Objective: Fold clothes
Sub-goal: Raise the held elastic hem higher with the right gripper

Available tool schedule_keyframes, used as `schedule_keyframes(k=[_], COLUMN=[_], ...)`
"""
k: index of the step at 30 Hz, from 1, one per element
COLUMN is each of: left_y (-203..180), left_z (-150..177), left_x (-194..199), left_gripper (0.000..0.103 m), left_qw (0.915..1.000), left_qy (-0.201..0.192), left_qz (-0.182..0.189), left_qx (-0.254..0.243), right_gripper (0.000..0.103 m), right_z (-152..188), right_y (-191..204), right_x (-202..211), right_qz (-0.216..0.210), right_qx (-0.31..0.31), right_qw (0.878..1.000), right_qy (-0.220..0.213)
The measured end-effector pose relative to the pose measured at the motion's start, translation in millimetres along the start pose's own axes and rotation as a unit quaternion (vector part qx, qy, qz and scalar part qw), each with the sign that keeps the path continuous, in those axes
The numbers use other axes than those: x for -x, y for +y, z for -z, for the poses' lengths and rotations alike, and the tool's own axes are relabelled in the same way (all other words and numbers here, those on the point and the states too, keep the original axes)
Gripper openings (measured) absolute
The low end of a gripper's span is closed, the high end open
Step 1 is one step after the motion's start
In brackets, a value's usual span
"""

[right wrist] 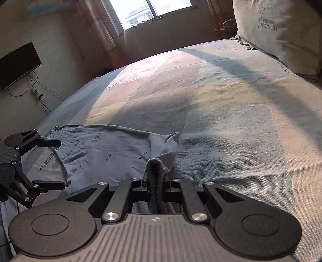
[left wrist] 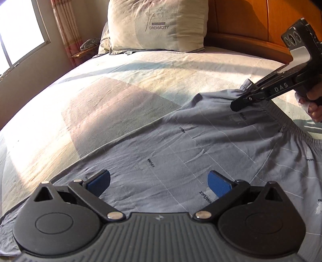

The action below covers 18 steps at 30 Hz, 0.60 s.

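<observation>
Garment: grey cotton shorts with thin pale lines and small printed lettering [left wrist: 181, 149] are being kept spread across the near part of the bed, with the gathered waistband raised off the sheet at one corner.
Right tongs: the black right tongs [right wrist: 155, 177] are being held almost fully closed on a bunched fold of the waistband, and the cloth is being lifted by them.
Left tongs: the black left tongs with blue pads [left wrist: 159, 183] are being held wide open over the flat cloth, with nothing gripped between them.
Hand: a person's hand [left wrist: 314, 100] is being seen on the handle of the right tongs in the left wrist view.
Bed: a pale patterned sheet [left wrist: 112, 96] is being lit by sun from the window [right wrist: 149, 12].
Pillow: a cream pillow printed DREAMCITY [left wrist: 157, 26] is being propped upright at the wooden headboard [left wrist: 247, 24].
</observation>
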<state>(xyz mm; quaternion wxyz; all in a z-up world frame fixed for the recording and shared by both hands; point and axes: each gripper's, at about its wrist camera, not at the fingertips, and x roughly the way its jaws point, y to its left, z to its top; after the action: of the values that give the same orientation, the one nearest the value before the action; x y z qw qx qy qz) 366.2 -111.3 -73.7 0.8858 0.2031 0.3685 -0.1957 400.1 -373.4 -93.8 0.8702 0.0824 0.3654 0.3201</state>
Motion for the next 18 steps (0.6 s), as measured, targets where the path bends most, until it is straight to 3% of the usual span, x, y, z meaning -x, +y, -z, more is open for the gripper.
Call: schedule_keyframes(k=[9,13,18], left_y=[3.0,-3.6,-13.9], left_z=[-4.7,-2.4,-4.8], left_x=[-36.3,-38.8,-50.4], left_gripper=[0.1,0.1,0.1], left_qw=[0.9989,0.9969,0.9833], left_qy=[0.012,0.004,-0.001], left_qz=[0.031,0.011,-0.047], left_qx=[-0.033,-0.078,-0.176], right_gripper=[0.011,0.011,0.011], right_z=[-2.5,-3.7,-2.1], right_y=[16.3,39.2,59.6], right_x=[16.5,22.4,24.1], right_qz=[-0.033,-0.047,-0.058], right_qx=[0.043,0.09,0.127], right_qw=[0.998,0.994,0.99], right_qy=[-0.027,-0.028,-0.025])
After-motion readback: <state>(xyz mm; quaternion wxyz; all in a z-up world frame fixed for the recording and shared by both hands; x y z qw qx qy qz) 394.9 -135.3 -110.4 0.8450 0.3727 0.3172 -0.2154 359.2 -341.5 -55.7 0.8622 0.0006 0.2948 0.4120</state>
